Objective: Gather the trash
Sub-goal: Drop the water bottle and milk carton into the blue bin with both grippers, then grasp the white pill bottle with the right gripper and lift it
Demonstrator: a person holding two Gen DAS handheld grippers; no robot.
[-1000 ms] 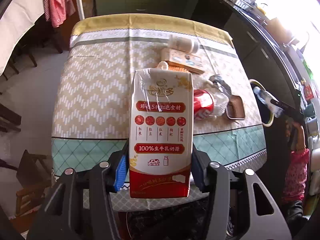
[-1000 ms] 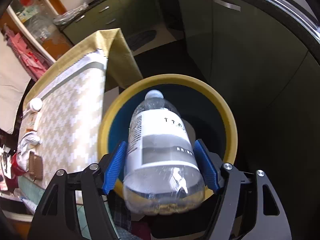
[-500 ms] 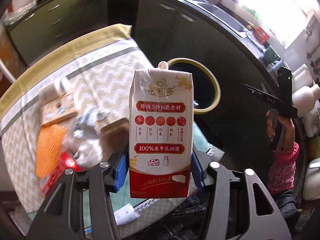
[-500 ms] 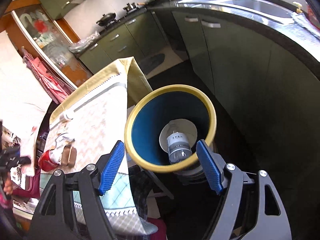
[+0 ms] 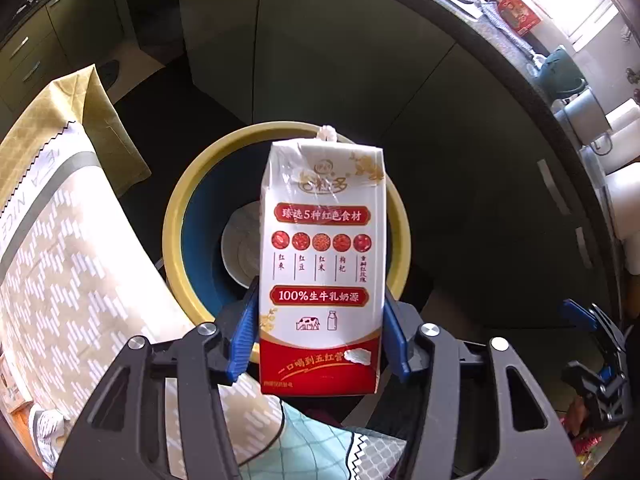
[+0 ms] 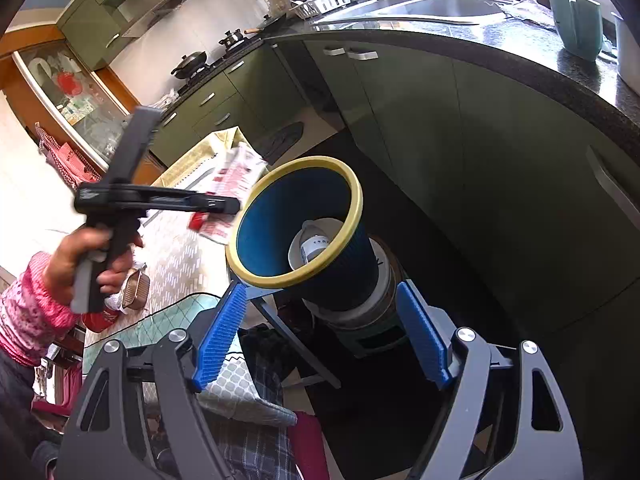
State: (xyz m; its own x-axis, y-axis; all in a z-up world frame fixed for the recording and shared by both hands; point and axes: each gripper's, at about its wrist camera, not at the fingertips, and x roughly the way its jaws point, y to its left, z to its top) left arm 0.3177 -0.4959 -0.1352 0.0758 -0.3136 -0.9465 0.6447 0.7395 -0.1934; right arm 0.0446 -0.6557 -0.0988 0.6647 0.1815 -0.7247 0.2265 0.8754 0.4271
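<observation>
The left claw is clamped on a milk carton, its blue pads pressing the two narrow sides of the lower half, just above the red band. The carton stands upright in the grip, its cap end pointing away from the claw and its printed face toward the camera. Right behind and below it is the bin, yellow-rimmed and blue inside; the carton hangs over the bin's mouth, a little toward the near rim. A clear bottle already lies at the bottom of the bin.

The right claw is spread wide with nothing between its pads; it sits back from the bin, on the near side of it and lower than the rim. The table, under a patterned cloth, runs along the left of the bin, with more litter on it.

The carton looks light and probably empty, a thin board box with a glossy film. It should be stiff along its edges but give on the broad faces, so the grip across the narrow sides low down suits it; a hard squeeze would likely dent it. The film may be a little slick, though the ribbed pads should hold. It is not fragile, so dropping it should be safe.
</observation>
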